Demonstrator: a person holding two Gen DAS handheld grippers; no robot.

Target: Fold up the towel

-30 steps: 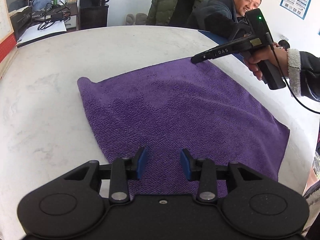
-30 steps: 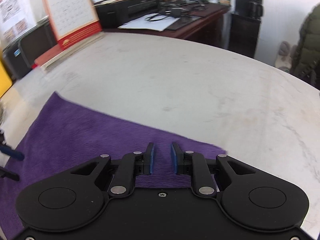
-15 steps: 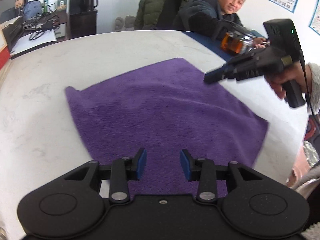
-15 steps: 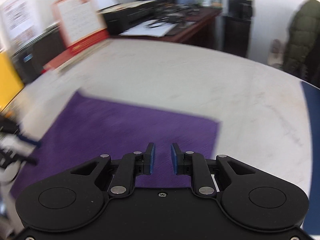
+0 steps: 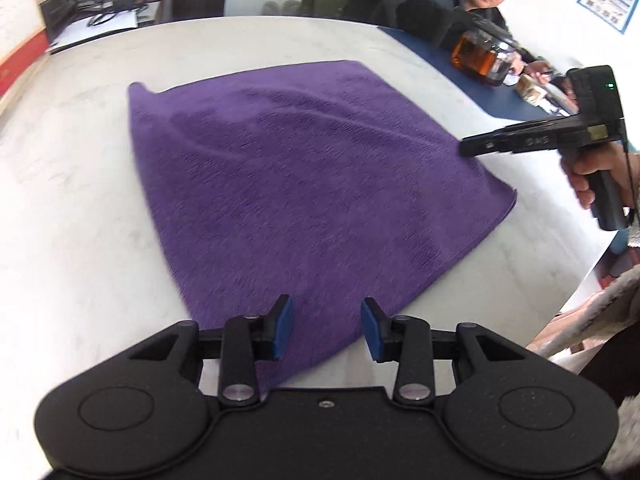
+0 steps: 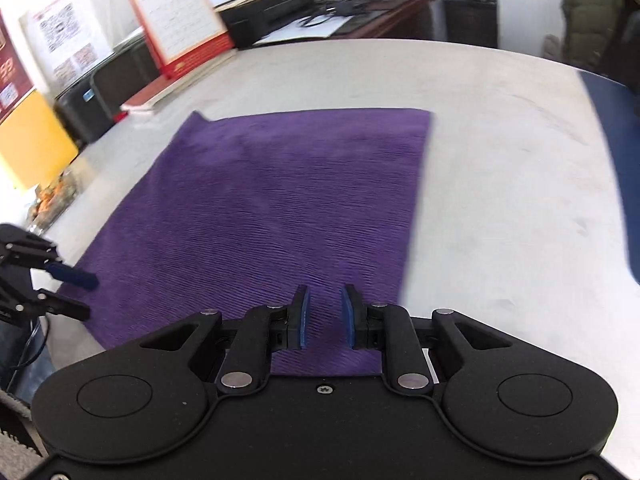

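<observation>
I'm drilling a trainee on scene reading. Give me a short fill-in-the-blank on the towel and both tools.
The towel is coloured ____.
It lies ____ on the white table, with no fold made.
The left tool has its jaws ____.
The right tool grips ____.

Missing words: purple; flat; open; nothing

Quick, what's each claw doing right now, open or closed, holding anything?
Left claw: open, empty, above the purple towel.
Right claw: open, narrower gap, holding nothing.

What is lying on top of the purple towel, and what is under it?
Nothing lies on the towel; it is spread flat on the white table. Both grippers hang above it, open and empty. Whatever is beneath the cloth is covered.
</observation>
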